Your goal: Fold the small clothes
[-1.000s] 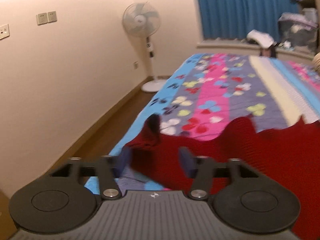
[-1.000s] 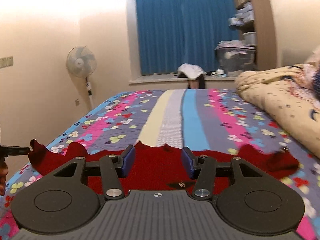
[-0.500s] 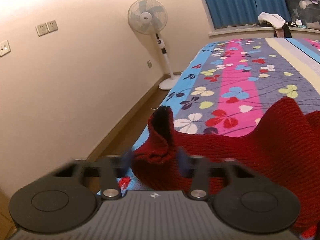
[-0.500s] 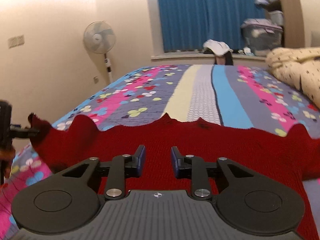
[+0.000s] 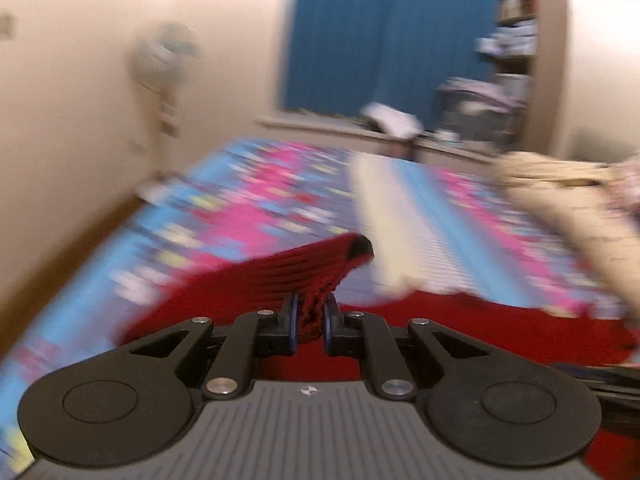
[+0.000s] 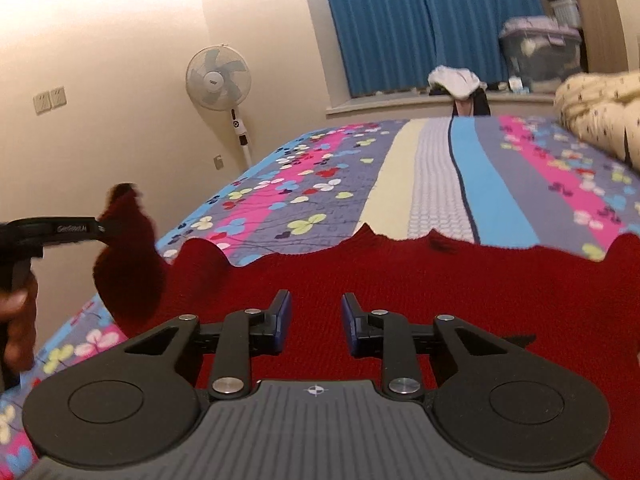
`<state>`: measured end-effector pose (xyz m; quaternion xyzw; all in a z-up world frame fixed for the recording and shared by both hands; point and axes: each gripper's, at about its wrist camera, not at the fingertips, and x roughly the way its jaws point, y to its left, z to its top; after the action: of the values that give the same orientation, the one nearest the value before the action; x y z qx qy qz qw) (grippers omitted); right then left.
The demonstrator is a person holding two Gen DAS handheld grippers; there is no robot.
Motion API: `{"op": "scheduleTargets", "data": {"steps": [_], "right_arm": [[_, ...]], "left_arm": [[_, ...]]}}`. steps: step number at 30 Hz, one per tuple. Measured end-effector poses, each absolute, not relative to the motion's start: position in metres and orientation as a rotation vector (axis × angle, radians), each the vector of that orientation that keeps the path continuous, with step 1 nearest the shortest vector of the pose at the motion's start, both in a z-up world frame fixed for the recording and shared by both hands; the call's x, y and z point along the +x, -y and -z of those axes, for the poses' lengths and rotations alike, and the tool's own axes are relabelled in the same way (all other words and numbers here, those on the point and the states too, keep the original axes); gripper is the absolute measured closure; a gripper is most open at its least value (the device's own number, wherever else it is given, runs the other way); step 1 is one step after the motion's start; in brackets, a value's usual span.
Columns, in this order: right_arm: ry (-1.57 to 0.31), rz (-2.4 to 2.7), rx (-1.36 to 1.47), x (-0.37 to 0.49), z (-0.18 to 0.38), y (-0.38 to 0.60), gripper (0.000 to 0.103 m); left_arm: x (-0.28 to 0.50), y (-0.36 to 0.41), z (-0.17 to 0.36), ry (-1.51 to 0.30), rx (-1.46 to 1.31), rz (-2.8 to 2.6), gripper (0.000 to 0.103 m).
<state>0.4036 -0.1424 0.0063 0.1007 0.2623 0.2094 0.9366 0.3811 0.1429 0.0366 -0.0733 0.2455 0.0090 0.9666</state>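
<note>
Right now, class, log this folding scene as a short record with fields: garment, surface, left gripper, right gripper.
garment: red knit sweater, spread flat, sleeve lifted
surface: bed with striped floral bedspread
left gripper: jaws closing, pinching the sleeve
right gripper: jaws apart over the sweater body, no fabric seen pinched between the pads

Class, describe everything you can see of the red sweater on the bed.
The sweater is a dark red ribbed knit, spread mostly flat across the near end of the patterned bedspread, its far edge wavy. One sleeve is lifted off the bed, its cuff opening showing dark inside. The left tool is closing with that sleeve pinched between its pads. The right tool sits low over the sweater's middle, jaws apart, nothing between them.
</note>
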Motion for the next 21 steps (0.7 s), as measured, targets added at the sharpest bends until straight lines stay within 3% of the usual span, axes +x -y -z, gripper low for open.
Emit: {"op": "scheduleTargets", "data": {"steps": [2, 4, 5, 10, 15, 21], "right_arm": [[-0.554, -0.421, 0.244, 0.407, -0.005, 0.148, 0.074], [-0.573, -0.406, 0.289, 0.409, -0.004, 0.154, 0.074], [-0.580, -0.396, 0.310, 0.411, -0.003, 0.157, 0.074], [-0.620, -0.350, 0.379, 0.418, 0.003, 0.170, 0.072], [-0.695, -0.392, 0.417, 0.424, 0.022, 0.161, 0.071], [-0.817, -0.474, 0.501, 0.433, 0.049, 0.140, 0.071]], "left_arm": [[0.383, -0.117, -0.028, -0.571, -0.244, 0.111, 0.087], [0.388, -0.104, -0.019, -0.655, -0.329, 0.177, 0.068], [0.389, -0.105, -0.017, -0.685, -0.378, 0.192, 0.064], [0.373, -0.153, -0.029, -0.650, -0.415, 0.105, 0.064], [0.378, -0.216, -0.014, -0.723, -0.354, -0.178, 0.066], [0.395, -0.264, -0.002, -0.793, -0.467, -0.320, 0.066]]}}
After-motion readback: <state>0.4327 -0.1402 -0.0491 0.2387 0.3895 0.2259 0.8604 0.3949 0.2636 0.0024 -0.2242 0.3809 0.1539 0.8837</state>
